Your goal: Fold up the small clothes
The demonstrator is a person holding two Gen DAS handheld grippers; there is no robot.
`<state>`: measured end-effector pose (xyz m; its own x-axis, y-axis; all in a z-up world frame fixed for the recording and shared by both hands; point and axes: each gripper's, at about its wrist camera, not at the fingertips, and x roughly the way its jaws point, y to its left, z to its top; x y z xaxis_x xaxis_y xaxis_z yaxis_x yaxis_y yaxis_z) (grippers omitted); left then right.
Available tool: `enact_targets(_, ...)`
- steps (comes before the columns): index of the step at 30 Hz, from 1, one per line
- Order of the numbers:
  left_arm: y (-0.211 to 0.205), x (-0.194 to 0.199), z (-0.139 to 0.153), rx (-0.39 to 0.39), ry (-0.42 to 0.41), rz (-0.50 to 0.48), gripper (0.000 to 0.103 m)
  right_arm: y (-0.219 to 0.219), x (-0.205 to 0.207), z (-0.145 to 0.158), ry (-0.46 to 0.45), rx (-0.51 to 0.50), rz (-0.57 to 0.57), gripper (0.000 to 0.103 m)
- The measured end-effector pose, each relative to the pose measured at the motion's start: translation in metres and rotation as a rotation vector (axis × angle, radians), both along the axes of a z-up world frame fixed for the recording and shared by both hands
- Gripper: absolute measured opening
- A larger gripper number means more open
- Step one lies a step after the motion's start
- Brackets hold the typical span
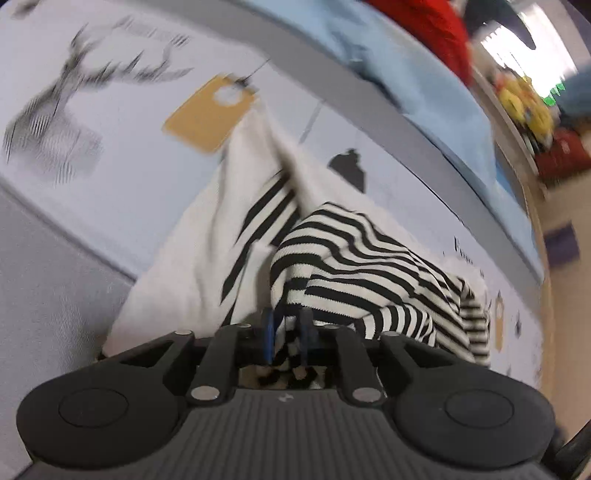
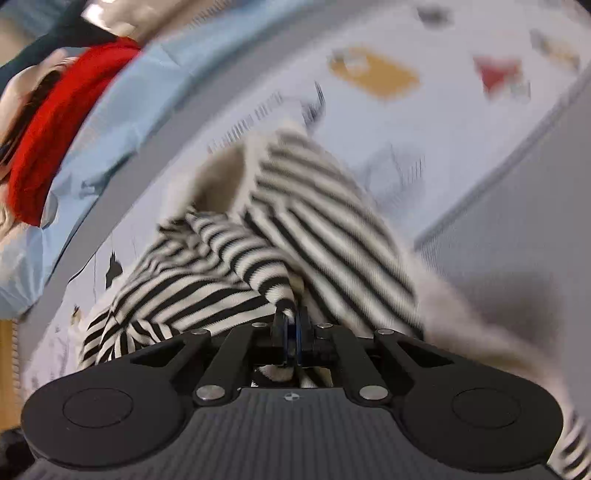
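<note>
A small black-and-white striped garment (image 1: 354, 258) with a plain white side lies bunched on a printed pale cloth (image 1: 122, 122). My left gripper (image 1: 288, 332) is shut on a fold of the striped garment, which drapes away from the blue fingertips. In the right wrist view the same striped garment (image 2: 229, 266) rises in a blurred fold. My right gripper (image 2: 291, 332) is shut on another edge of it, the cloth pinched between the blue pads. Both views are motion-blurred.
A light blue cloth (image 1: 424, 85) and a red garment (image 1: 432, 29) lie beyond the grey border of the printed cloth. The red garment (image 2: 55, 122) also shows at the right wrist view's left. Colourful items (image 1: 524, 107) sit at the far right.
</note>
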<state>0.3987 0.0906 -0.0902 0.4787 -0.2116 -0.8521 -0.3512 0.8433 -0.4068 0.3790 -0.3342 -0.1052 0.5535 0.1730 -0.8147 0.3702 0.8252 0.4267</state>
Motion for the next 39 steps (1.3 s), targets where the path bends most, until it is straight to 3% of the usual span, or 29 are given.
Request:
enact_targets(2,-0.003,-0.003,0.0,0.033,0.002,-0.009,0.035,0.0,0.001,0.006,-0.015,-0.037,-0.002,0.003)
enact_targets(5,-0.002,-0.003,0.008,0.074,-0.02,0.029,0.035,0.0,0.005,-0.001,0.02,-0.026,0.012,0.004)
enact_targets(8,-0.011,-0.005,0.036,0.188,-0.168,-0.002,0.036,0.0,0.002,0.005,-0.012,-0.072,0.0,0.021)
enact_targets(11,-0.025,-0.007,0.046,0.171,-0.24,-0.08,0.036,0.014,-0.003,0.024,-0.133,-0.186,0.04,0.021)
enact_targets(14,-0.024,-0.003,0.03,0.12,-0.156,-0.08,0.036,0.024,-0.004,0.035,-0.223,-0.208,0.103,0.021)
enact_targets(16,-0.021,0.0,0.019,0.118,-0.078,-0.077,0.036,0.023,-0.003,0.032,-0.218,-0.174,0.109,0.021)
enact_targets(18,-0.016,0.003,0.001,0.121,0.025,-0.078,0.036,0.021,0.003,0.023,-0.168,-0.146,0.115,0.021)
enact_targets(20,-0.009,0.003,-0.01,0.103,0.07,-0.057,0.036,0.023,0.012,0.003,-0.04,-0.114,0.172,0.025)
enact_targets(22,-0.007,0.001,-0.007,0.104,0.06,-0.053,0.036,0.022,0.015,-0.017,0.075,-0.125,0.174,0.025)
enact_targets(23,-0.007,0.0,-0.002,0.121,0.044,-0.056,0.036,0.02,0.013,-0.019,0.078,-0.124,0.153,0.025)
enact_targets(25,-0.011,-0.001,0.01,0.149,-0.003,-0.062,0.036,0.023,0.014,-0.013,0.055,-0.137,0.156,0.025)
enact_targets(28,-0.015,-0.003,0.02,0.126,-0.047,-0.083,0.036,0.028,0.01,0.005,-0.051,-0.163,0.161,0.025)
enact_targets(31,-0.017,-0.004,0.022,0.091,-0.016,-0.093,0.036,0.03,0.011,0.005,-0.052,-0.155,0.186,0.025)
enact_targets(34,-0.014,-0.005,0.02,0.035,0.052,-0.111,0.036,0.026,0.015,-0.011,0.078,-0.114,0.187,0.025)
enact_targets(36,-0.016,-0.008,0.027,0.072,0.06,-0.131,0.037,0.021,0.008,-0.011,0.117,-0.051,0.151,0.025)
enact_targets(39,-0.017,-0.022,0.057,0.144,-0.027,-0.121,0.037,0.021,-0.003,0.019,0.038,-0.098,0.134,0.025)
